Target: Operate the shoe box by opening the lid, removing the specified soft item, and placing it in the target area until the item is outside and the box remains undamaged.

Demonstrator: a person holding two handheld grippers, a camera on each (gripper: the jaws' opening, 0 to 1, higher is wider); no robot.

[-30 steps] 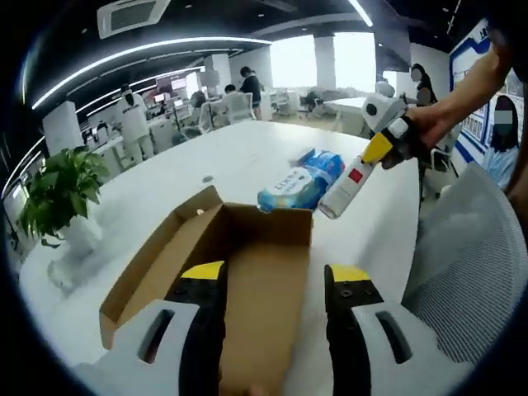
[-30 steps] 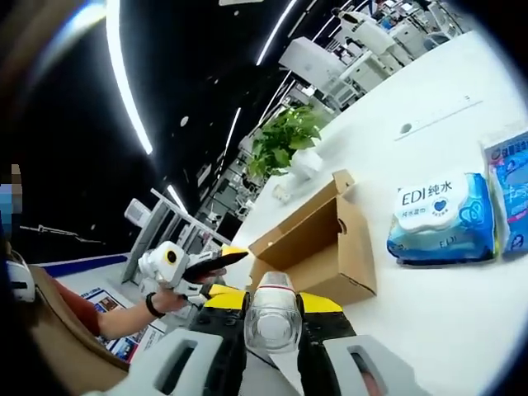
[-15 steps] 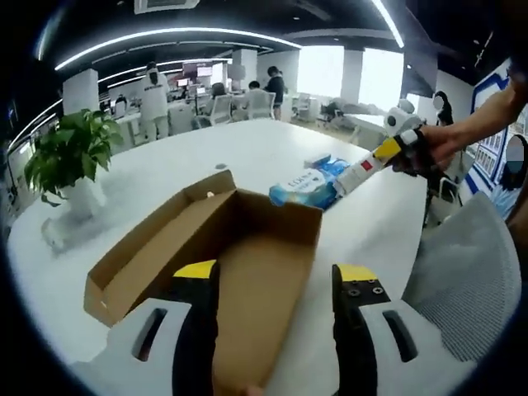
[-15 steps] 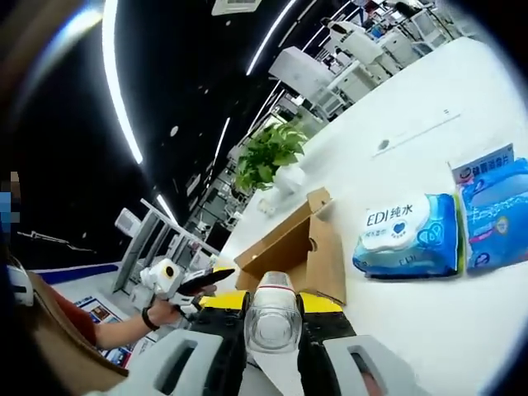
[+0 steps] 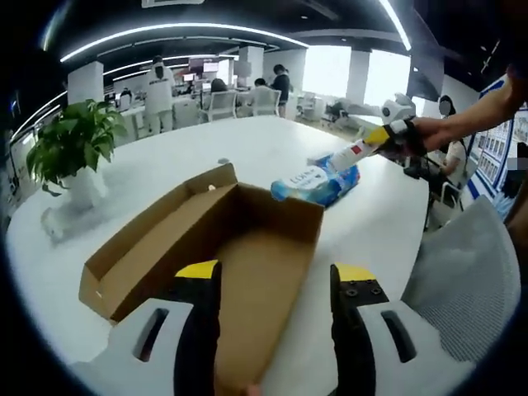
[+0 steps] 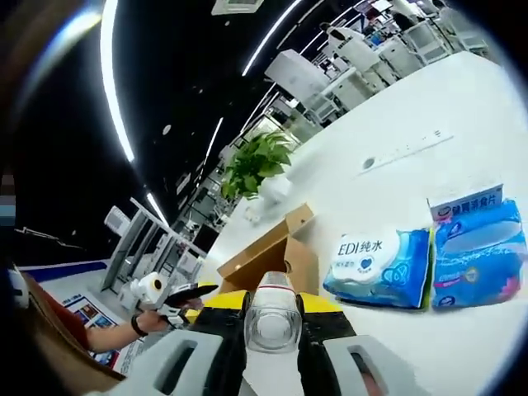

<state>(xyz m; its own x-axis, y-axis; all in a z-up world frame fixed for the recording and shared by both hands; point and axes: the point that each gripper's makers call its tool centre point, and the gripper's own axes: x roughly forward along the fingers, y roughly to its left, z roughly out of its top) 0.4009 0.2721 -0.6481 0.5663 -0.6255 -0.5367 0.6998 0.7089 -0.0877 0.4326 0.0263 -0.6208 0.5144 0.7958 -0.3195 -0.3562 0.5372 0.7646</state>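
The brown cardboard shoe box (image 5: 206,239) lies open on the white table (image 5: 379,223), nothing showing inside it. My left gripper (image 5: 276,272) is open, its jaws astride the box's near flap. In the left gripper view my right gripper (image 5: 389,139), held by a hand, is shut on a white bottle (image 5: 353,153) with a red label, hanging over a blue wipes pack (image 5: 315,183). In the right gripper view that bottle (image 6: 271,318) sits between the jaws of my right gripper (image 6: 272,305). Beyond lie the box (image 6: 268,252), the EDI wipes pack (image 6: 375,268) and my left gripper (image 6: 169,299).
A second blue pack (image 6: 478,260) lies beside the wipes. A potted plant (image 5: 70,148) stands at the table's left. A grey mesh chair (image 5: 462,272) is close on the right. People sit and stand at desks far behind.
My right gripper has carried the bottle farther out and higher, over the wipes pack. The left camera has shifted a little; the box lies where it was.
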